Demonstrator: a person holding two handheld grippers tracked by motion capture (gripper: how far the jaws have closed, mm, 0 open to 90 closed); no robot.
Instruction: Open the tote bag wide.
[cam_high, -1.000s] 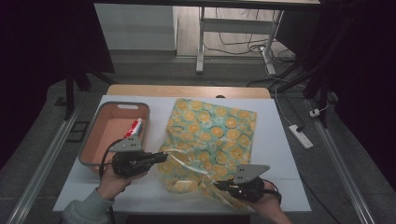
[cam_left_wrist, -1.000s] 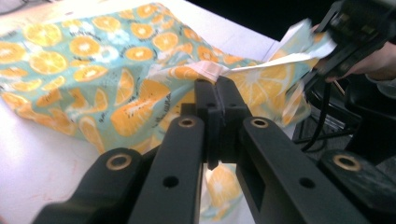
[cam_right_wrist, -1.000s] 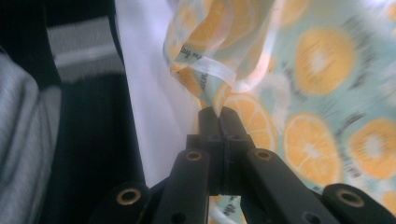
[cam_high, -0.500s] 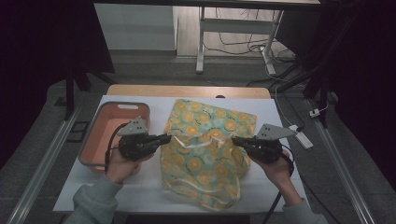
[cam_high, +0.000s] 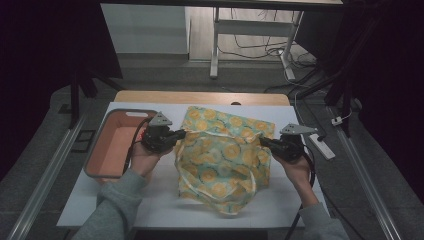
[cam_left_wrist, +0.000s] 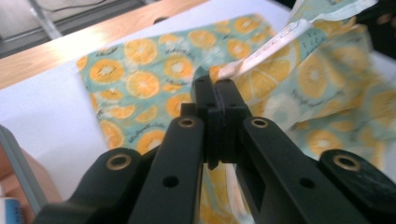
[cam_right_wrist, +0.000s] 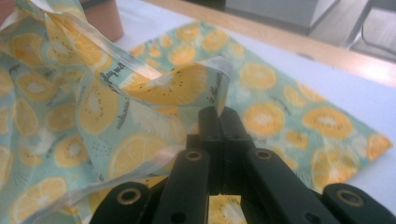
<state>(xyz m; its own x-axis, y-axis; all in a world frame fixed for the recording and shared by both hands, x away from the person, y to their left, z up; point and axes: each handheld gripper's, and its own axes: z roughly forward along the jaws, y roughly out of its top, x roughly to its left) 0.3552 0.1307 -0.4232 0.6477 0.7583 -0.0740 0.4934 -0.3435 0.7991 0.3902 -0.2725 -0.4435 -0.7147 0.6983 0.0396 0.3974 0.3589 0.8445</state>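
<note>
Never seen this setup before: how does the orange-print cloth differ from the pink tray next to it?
The teal cloth with orange slices is soft, rumpled and partly lifted; the salmon-pink plastic tray is rigid and lies flat. The left gripper and right gripper each pinch the cloth; neither touches the tray. Both are on the white table.

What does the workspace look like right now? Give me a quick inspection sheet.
Surface: white tabletop, wooden strip along the far edge.
Job's things: orange-print cloth, near part lifted and stretched between the grippers, far part flat.
Clutter: salmon bin at left.
Grippers: left gripper shut on the cloth's edge; right gripper shut on the opposite edge.
Cables: one trails from each gripper; power strip at right.
Surroundings: dark floor, metal frame legs.
</note>
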